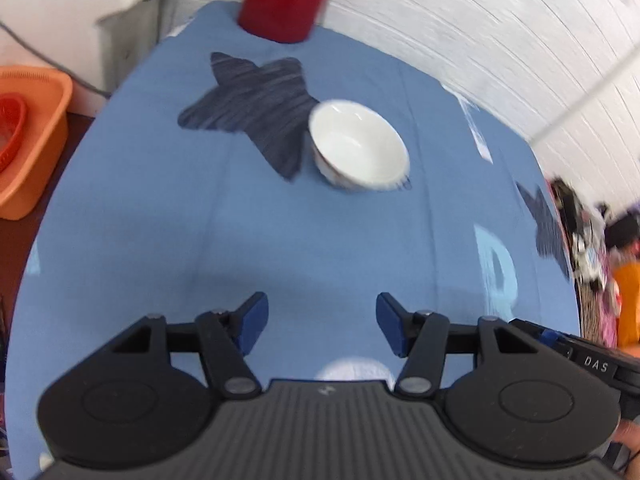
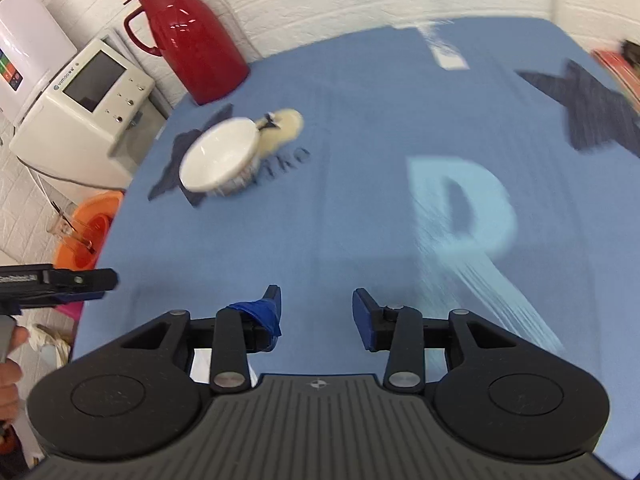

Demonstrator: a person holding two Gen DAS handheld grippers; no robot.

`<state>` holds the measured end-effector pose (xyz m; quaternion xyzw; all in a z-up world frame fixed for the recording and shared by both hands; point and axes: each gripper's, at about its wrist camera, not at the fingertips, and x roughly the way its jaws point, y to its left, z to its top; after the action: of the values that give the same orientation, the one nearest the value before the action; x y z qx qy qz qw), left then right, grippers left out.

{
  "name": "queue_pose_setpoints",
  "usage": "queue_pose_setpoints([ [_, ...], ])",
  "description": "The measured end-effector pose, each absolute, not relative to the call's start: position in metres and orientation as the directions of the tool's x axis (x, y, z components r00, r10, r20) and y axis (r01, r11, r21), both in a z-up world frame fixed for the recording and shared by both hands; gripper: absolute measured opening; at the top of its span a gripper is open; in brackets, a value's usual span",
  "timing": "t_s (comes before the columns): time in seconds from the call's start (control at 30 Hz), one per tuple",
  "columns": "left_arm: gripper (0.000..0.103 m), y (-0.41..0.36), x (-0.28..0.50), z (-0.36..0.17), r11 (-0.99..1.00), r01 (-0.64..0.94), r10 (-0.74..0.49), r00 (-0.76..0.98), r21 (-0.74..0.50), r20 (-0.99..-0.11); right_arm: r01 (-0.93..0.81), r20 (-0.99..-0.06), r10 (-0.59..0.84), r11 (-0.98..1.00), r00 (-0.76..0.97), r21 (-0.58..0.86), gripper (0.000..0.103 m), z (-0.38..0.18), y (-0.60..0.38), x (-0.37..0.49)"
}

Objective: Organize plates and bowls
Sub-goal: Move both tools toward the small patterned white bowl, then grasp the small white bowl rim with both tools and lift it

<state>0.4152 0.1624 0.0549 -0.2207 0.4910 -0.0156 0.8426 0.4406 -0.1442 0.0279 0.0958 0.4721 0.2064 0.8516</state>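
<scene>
A white bowl (image 1: 359, 145) stands upright on the blue tablecloth (image 1: 280, 240), beside a dark star print. The right wrist view shows the same bowl (image 2: 218, 159) at the far left of the table. My left gripper (image 1: 322, 322) hovers over the cloth well short of the bowl, open, with nothing between its blue pads. My right gripper (image 2: 316, 314) is open too, empty, and far from the bowl. The left gripper's tip (image 2: 80, 280) pokes in at the left edge of the right wrist view. No plate shows in either view.
A red thermos jug (image 2: 188, 40) stands at the table's far edge behind the bowl. A white machine (image 2: 80, 108) sits beside the table, and an orange basin (image 1: 28, 136) lies lower on the left. A white brick wall (image 1: 480, 20) backs the table. Both views are motion-blurred.
</scene>
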Motion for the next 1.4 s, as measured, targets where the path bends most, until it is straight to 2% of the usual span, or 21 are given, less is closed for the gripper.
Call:
queue_pose_setpoints([
  [0.13,0.058,0.179,0.479,0.045,0.885,-0.216,-0.252,0.521,-0.412,-0.815,-0.306,-0.739,0.483,0.874,0.469,0.377,0.024,0.034,-0.091,0.509],
  [0.3,0.058,0.178,0.538,0.019,0.883,-0.243,-0.244,0.495,-0.402,-0.834,-0.361,-0.774,0.456,0.879,0.44,0.313,0.025,0.018,-0.036,0.571],
  [0.47,0.058,0.173,0.565,-0.007,0.896,-0.26,-0.21,0.468,-0.361,-0.859,-0.357,-0.83,0.371,0.906,0.416,0.226,0.025,-0.011,-0.012,0.601],
  [0.67,0.056,0.172,0.574,-0.017,0.906,-0.252,-0.191,0.475,-0.341,-0.859,-0.374,-0.845,0.364,0.902,0.393,0.214,0.026,-0.024,-0.003,0.611],
  [0.7,0.052,0.172,0.573,-0.017,0.904,-0.256,-0.188,0.479,-0.341,-0.858,-0.37,-0.835,0.376,0.901,0.401,0.228,0.026,-0.024,-0.004,0.61],
  [0.77,0.02,0.169,0.573,-0.016,0.915,-0.238,-0.182,0.475,-0.325,-0.861,-0.354,-0.79,0.472,0.87,0.392,0.344,0.021,-0.024,-0.011,0.61],
  [0.8,0.008,0.168,0.574,-0.018,0.91,-0.223,-0.215,0.468,-0.349,-0.857,-0.337,-0.767,0.509,0.854,0.391,0.395,0.02,-0.024,-0.014,0.609],
  [0.83,0.002,0.167,0.573,-0.018,0.901,-0.222,-0.242,0.456,-0.373,-0.856,-0.328,-0.762,0.512,0.854,0.398,0.403,0.019,-0.023,-0.014,0.605],
  [0.93,0.0,0.158,0.562,-0.012,0.918,-0.212,-0.205,0.468,-0.335,-0.859,-0.333,-0.764,0.503,0.859,0.405,0.388,0.019,-0.02,-0.013,0.593],
  [1.17,0.0,0.136,0.518,0.016,0.922,-0.15,-0.249,0.473,-0.356,-0.845,-0.341,-0.759,0.501,0.86,0.416,0.38,0.024,0.009,-0.032,0.549],
  [1.4,0.0,0.07,0.436,0.049,0.921,-0.058,-0.317,0.466,-0.386,-0.826,-0.307,-0.759,0.456,0.887,0.465,0.346,0.025,0.043,-0.096,0.455],
])
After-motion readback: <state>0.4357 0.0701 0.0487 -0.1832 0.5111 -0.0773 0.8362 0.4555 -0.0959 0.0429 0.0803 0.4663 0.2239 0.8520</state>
